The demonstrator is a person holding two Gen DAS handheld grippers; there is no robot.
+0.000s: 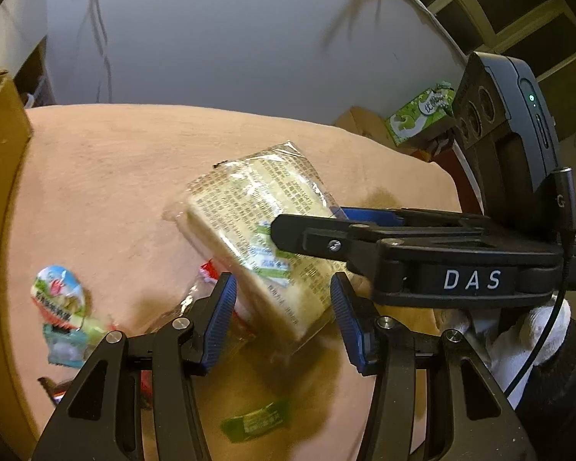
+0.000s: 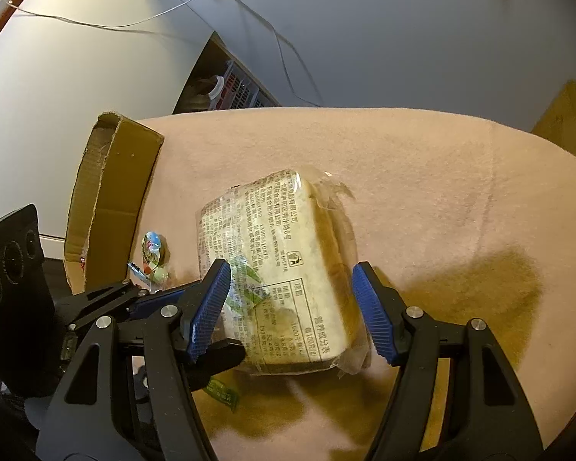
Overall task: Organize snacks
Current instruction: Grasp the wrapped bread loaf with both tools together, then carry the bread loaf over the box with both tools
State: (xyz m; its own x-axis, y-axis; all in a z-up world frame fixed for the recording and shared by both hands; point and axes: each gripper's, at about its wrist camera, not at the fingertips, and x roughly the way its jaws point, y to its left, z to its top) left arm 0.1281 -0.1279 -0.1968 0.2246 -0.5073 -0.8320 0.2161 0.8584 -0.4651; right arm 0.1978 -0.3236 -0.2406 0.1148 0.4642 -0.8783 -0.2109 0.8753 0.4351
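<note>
The bread package (image 2: 280,265) in front of you is a pale, cream-coloured slab of sliced bread in clear plastic wrap, its upper face covered with black printed text and a nutrition table, with a green and white label near one edge and crinkled sealed ends of film. In the right wrist view its long axis runs from near your fingers up and slightly left, away toward the far edge of the pink-clothed table (image 2: 422,176); it sits tilted, one side raised. Your right gripper (image 2: 292,307) has its blue pads spread wide, one on each side of the package, and you cannot tell from that view whether either pad touches the wrap. Your left gripper (image 1: 284,319) is also spread, the near end of the package lying between its fingers. The left wrist view shows your right gripper's fingers reaching in from the right across the package. Small wrapped snacks (image 1: 63,307) lie to the left, near the cardboard box (image 2: 107,199).
</note>
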